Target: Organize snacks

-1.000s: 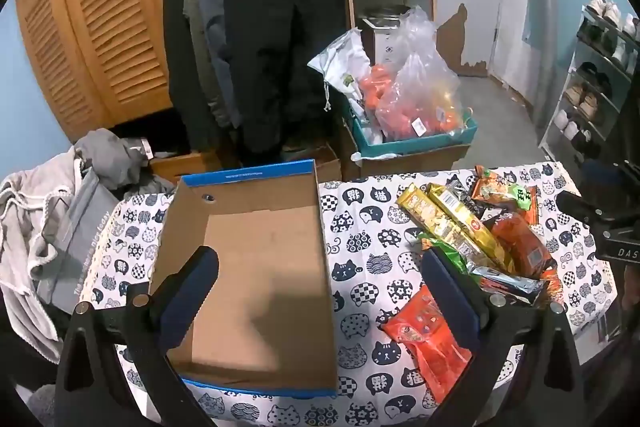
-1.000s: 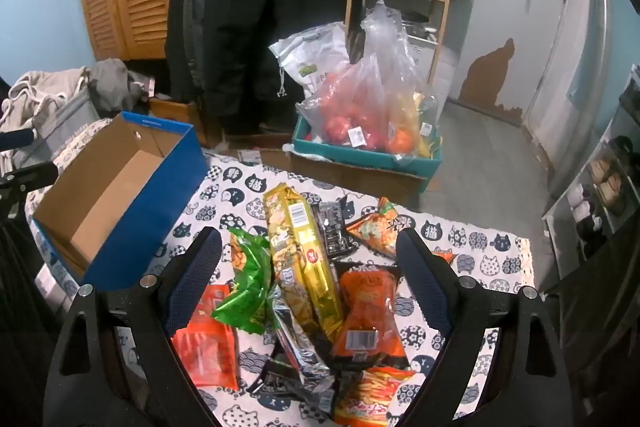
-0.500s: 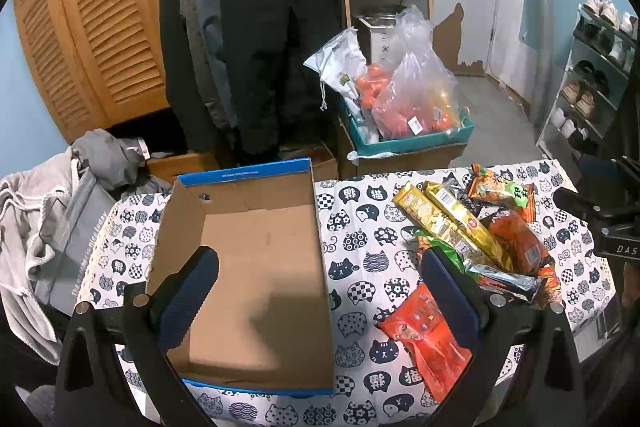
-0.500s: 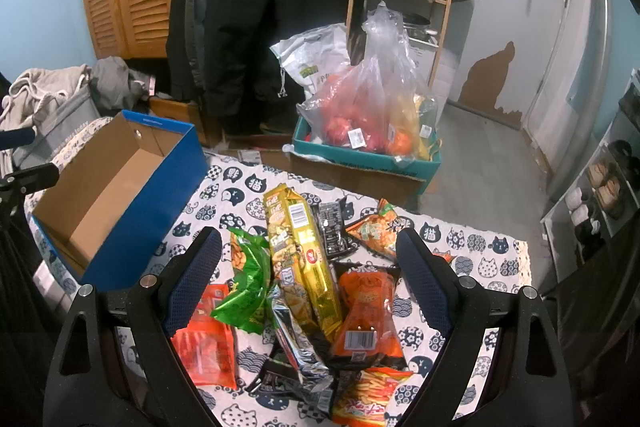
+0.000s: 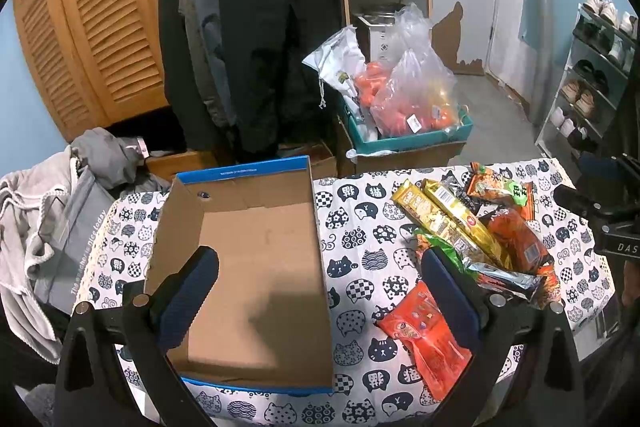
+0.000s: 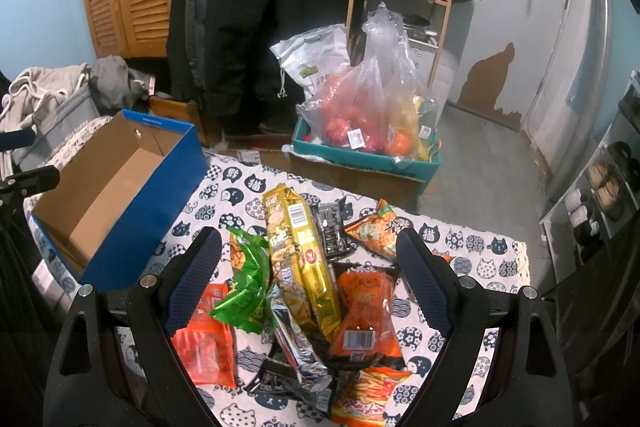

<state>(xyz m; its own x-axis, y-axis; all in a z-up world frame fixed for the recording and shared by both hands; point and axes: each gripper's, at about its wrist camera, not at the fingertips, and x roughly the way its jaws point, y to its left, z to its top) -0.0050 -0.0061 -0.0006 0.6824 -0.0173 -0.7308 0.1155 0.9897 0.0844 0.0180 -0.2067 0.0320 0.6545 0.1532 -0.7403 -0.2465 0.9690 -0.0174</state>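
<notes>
1. The left gripper (image 5: 320, 283) hung above the near end of the blue cardboard box (image 5: 248, 267), its jaws spread wide and holding nothing; the box interior showed bare brown card.
2. The right gripper (image 6: 308, 275) hovered over the snack pile (image 6: 312, 287), jaws likewise wide apart and gripping nothing.
3. Between its fingers lay a long gold packet (image 6: 302, 247), a green packet (image 6: 246, 287) to the left and an orange packet (image 6: 366, 311) to the right; a red packet (image 6: 206, 343) sat partly under the left finger.
4. A silver wrapper (image 6: 296, 343) and a fries packet (image 6: 368, 397) lay nearer, overlapping the others.
5. The box stood to the left of the pile, apart from it, both on the cat-print tablecloth (image 5: 360, 227).
6. Beyond the table's far edge stood a teal crate (image 6: 360, 163) holding bagged fruit, with dark coats (image 5: 248, 27) hanging farther left.
</notes>
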